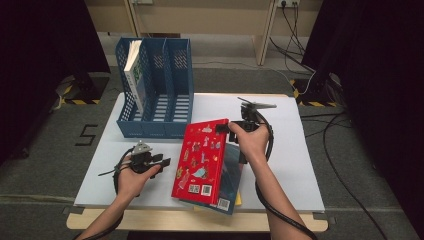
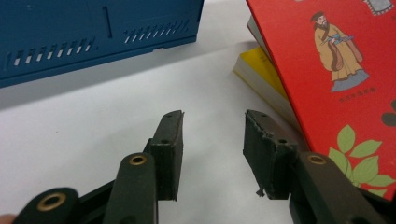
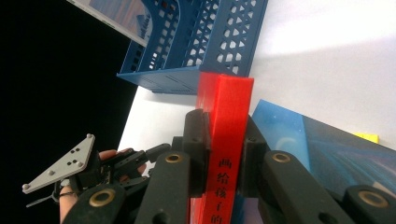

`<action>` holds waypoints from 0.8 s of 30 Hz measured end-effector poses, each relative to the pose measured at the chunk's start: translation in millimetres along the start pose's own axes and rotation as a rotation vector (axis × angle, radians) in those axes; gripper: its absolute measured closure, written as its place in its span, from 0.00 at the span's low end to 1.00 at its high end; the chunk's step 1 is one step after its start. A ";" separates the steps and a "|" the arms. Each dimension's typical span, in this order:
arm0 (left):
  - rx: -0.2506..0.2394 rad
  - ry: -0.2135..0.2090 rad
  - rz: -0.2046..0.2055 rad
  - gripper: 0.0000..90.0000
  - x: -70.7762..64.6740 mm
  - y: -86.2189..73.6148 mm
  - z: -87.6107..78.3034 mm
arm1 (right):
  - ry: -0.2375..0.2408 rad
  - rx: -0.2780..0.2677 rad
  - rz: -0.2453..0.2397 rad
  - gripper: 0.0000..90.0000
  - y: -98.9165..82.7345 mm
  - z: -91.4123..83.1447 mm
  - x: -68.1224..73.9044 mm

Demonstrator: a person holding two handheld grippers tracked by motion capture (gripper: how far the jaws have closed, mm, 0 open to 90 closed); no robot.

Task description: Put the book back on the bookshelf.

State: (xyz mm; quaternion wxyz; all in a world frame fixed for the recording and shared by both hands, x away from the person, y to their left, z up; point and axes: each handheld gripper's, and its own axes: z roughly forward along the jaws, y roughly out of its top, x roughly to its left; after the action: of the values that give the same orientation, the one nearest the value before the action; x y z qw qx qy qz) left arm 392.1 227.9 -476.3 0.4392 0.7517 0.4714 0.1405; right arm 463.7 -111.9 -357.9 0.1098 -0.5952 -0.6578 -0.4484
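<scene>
From the high view, the red book (image 1: 202, 162) is tilted up off a short stack near the front edge of the white bench (image 1: 290, 165), its cover facing the camera. Its long axis runs from the near edge of the bench toward the blue file rack (image 1: 156, 90), leaning slightly to the right at the far end. The right gripper (image 1: 225, 127) grips the book at its far right corner, by the spine.

The right gripper view adds what the high view cannot: the red spine (image 3: 226, 140) stands between the two black fingers (image 3: 196, 140), which are clamped on it from both sides, and printed characters run along the spine's length. Beneath it lies a blue-covered book (image 3: 303, 140), with a yellow edge (image 3: 366, 137) past it.

The left gripper view shows the stack's side: a yellow book (image 2: 261, 74) at the bottom under the raised red cover, and the rack's solid front wall. There the left gripper (image 2: 212, 149) has its fingers apart over bare bench with nothing between them.

The high view places the left gripper left of the books, and shows a book (image 1: 134, 75) standing in the rack's leftmost slot.
</scene>
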 end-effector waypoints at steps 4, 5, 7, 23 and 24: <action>-0.002 0.000 0.005 0.63 -1.9 1.7 0.3 | -0.008 -0.025 0.005 0.87 2.4 -6.4 -1.8; -0.004 -0.001 0.006 0.63 -1.7 2.1 0.4 | -0.010 -0.032 0.002 0.87 3.1 -8.3 -2.5; -0.004 0.002 0.007 0.63 -1.9 3.2 0.0 | -0.011 -0.044 0.007 0.87 4.4 -12.0 -3.0; -0.051 -0.017 0.036 0.57 -11.0 26.0 -4.4 | -0.040 -0.130 0.012 0.88 23.2 -24.5 0.3; -0.054 -0.021 0.037 0.56 -11.7 27.5 -4.3 | -0.042 -0.135 0.008 0.88 24.5 -24.8 0.5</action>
State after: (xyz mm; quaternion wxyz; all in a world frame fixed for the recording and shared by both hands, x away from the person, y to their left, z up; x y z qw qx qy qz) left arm 399.4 215.8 -449.7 0.4618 0.7497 0.4485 0.1533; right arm 475.4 -132.2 -332.1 0.0573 -0.6130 -0.6258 -0.4788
